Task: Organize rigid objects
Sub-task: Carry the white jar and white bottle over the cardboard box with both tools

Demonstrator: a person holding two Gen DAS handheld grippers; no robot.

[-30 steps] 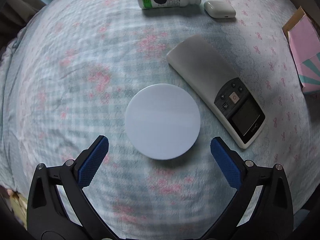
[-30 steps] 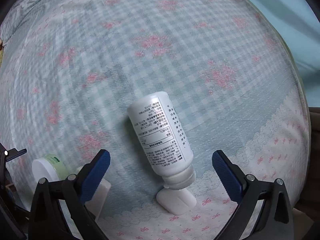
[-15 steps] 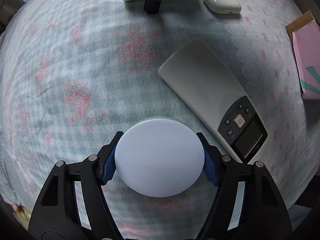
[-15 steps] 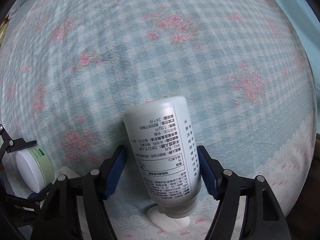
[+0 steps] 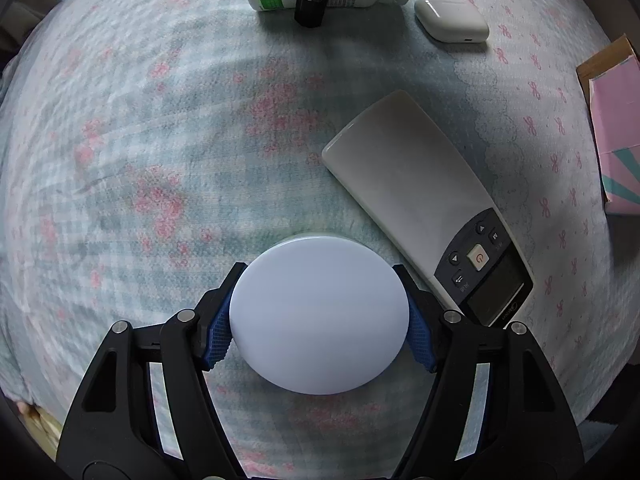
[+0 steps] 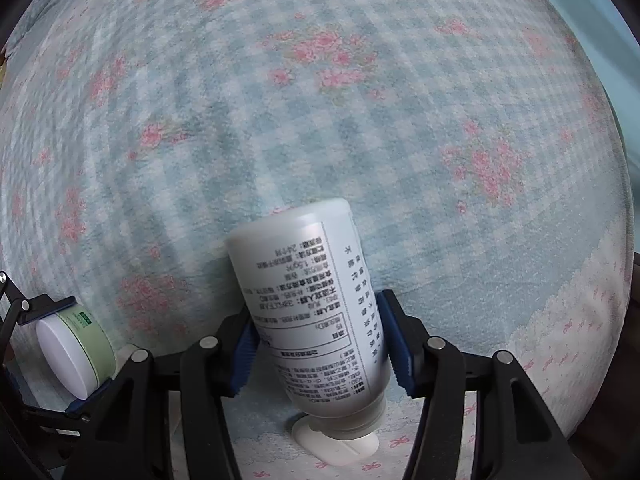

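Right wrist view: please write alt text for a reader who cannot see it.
The right gripper is closing its blue pads on a white bottle lying on a checked floral blanket. At the far left, the other gripper holds a round green jar.

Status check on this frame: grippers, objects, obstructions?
Left gripper clamped on round jar. Right gripper closing on white bottle. Remote beside jar, apart.

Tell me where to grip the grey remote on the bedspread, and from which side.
Take the remote across its narrow width, at the plain upper half away from the buttons, coming straight down from above. It lies flat and long on the bedspread, so only its two long edges give parallel faces. Its button end sits close to the round jar, so I'd stay clear of there.
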